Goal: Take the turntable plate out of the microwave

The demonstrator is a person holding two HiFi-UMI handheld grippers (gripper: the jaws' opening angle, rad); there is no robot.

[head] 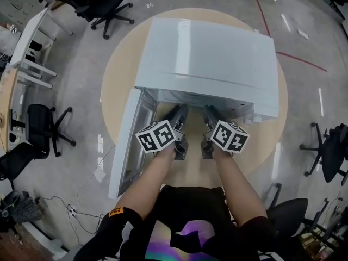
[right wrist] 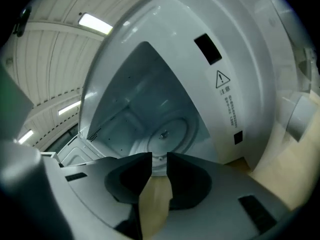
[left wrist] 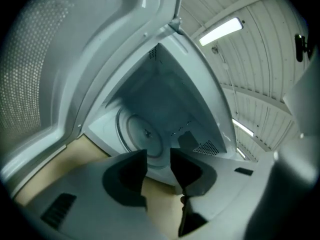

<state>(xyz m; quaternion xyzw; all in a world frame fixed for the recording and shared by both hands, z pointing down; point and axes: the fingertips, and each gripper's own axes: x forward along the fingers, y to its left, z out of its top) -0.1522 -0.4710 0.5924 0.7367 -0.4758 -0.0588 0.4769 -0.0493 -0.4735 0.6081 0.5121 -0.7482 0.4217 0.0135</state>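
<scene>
A white microwave [head: 209,58] stands on a round wooden table [head: 115,75] with its door [head: 128,145] swung open to the left. The glass turntable plate [left wrist: 143,135] lies flat on the cavity floor, also in the right gripper view as the plate [right wrist: 167,131]. My left gripper [head: 178,113] and right gripper [head: 211,114] point side by side into the opening, just in front of the cavity. The left gripper [left wrist: 159,160] is open with nothing between its jaws. A narrower gap separates the jaws of the right gripper [right wrist: 159,165], also empty. Both stand short of the plate.
The open door's mesh window [left wrist: 27,79] is close on the left gripper's left. The control panel with a warning label [right wrist: 226,96] is to the right gripper's right. Office chairs [head: 106,1], a white desk [head: 27,42] and floor cables surround the table.
</scene>
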